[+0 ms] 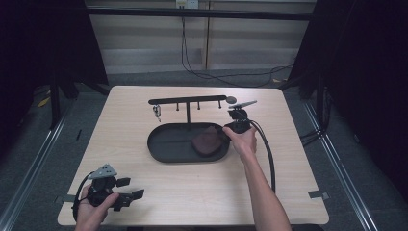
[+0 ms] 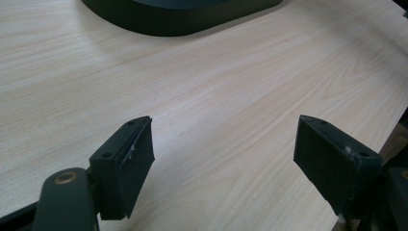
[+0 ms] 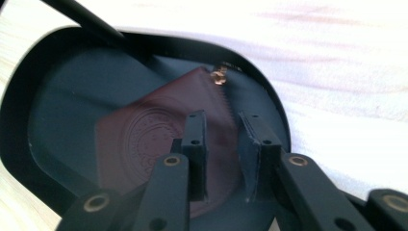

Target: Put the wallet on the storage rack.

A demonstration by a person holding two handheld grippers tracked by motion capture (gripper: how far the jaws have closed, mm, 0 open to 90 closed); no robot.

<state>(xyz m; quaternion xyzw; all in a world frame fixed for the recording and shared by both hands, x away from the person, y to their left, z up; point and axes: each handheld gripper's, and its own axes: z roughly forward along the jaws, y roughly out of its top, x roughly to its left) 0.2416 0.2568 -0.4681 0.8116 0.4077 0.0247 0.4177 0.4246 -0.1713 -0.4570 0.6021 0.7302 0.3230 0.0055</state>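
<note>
1. Step: right gripper (image 3: 222, 139) sits over the pouch (image 3: 159, 139), a dark red leather one lying in the right end of the black tray (image 3: 29, 96). Looks like setting it down or about to lift it; hard to tell which.
2. Right jaws stand a narrow gap apart above the pouch; pads don't seem to press it, though the angle is poor.
3. Left gripper (image 2: 223, 154) rests low over bare worktop (image 2: 216, 82), jaws wide apart, nothing between.
4. Next move: if lifting, close on the pouch edge; if placed, back off upward without dragging it.
5. High view adds the hook stand (image 1: 190, 102) behind the tray with keys (image 1: 157, 112) hanging; right gripper view gives the embossed seal and zip pull (image 3: 219, 76).
</note>
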